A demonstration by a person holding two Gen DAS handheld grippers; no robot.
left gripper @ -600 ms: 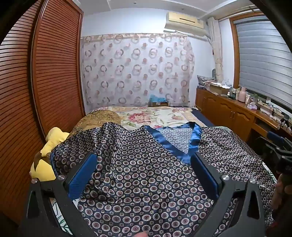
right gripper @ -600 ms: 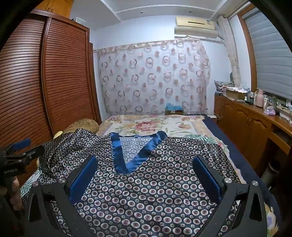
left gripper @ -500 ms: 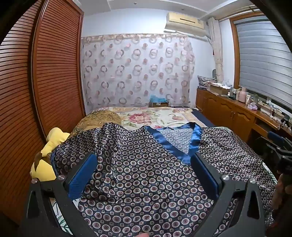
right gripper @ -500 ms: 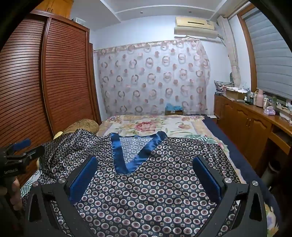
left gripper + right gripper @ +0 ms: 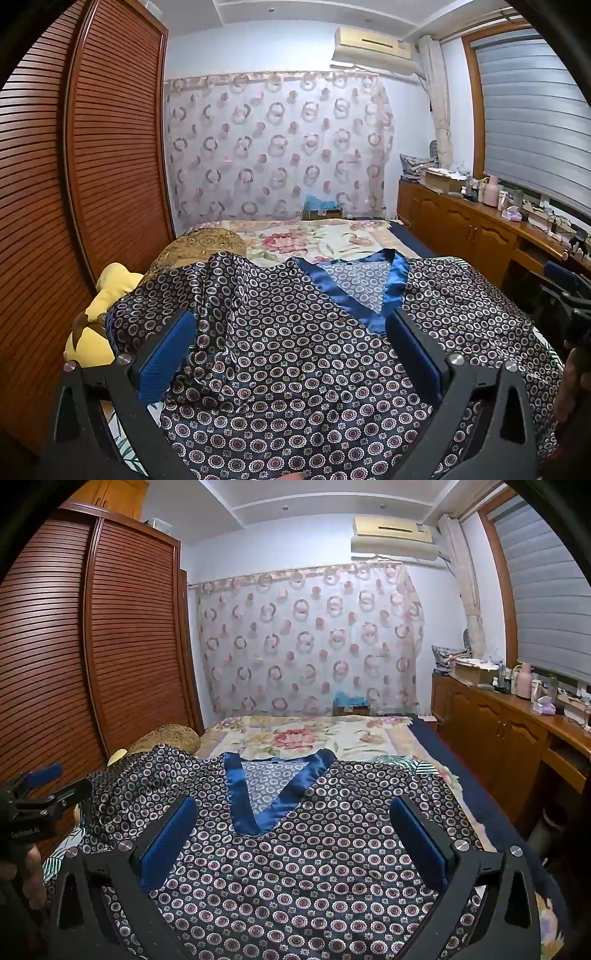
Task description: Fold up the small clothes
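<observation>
While both jaws stand as wide as they go, neither hand-held gripper has hold of anything: the left hand-held gripper (image 5: 288,347) hangs over the near left part of the top (image 5: 295,369), and the right hand-held gripper (image 5: 291,834) hangs over its middle and right, blue pads (image 5: 168,836) clear of the cloth. From the right wrist view you can see the left one again at the picture's left edge, gripped by a hand (image 5: 29,864); both tools tip slightly downward toward the bed (image 5: 332,738).

Spread front-up across the near half of the bed lies the top, a dark satin piece printed with small rings, its blue V-neck band (image 5: 266,797) pointing back toward us. Its right side lies fairly flat. Its left shoulder and sleeve (image 5: 221,280) are rucked up, draped over a gold pillow (image 5: 199,243) and partly over a yellow plush (image 5: 99,321) beside the louvred wardrobe (image 5: 74,184).

To my eye this is the very start: the top is laid out but no fold is made, and the person looks to be choosing where to take hold. I'd say the next move calls for bringing each tool down onto an edge, likely a sleeve or side seam, and closing on a pinch of cloth. The bunched left side probably wants pulling off the pillow and flattening first; satin this slick may well slide out of a shallow grip.
</observation>
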